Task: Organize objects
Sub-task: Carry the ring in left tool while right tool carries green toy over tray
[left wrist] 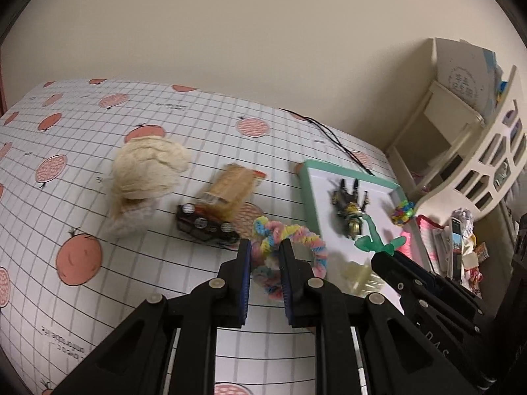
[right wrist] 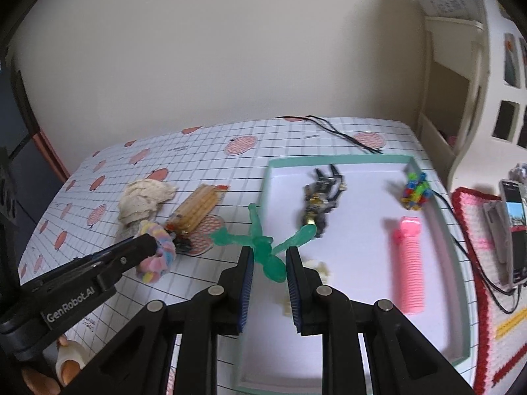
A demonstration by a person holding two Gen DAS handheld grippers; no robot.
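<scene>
Left claw (left wrist: 265,247) grips pastel ring (left wrist: 290,256) — right claw (right wrist: 270,256) grips green figure (right wrist: 263,243)

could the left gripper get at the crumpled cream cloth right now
Probably not yet: the left gripper is shut on the pastel fuzzy ring. The path to the cream cloth looks clear otherwise.

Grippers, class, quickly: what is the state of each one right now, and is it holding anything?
Left gripper: shut on the pastel fuzzy ring.
Right gripper: shut on the green stretchy figure.
</scene>
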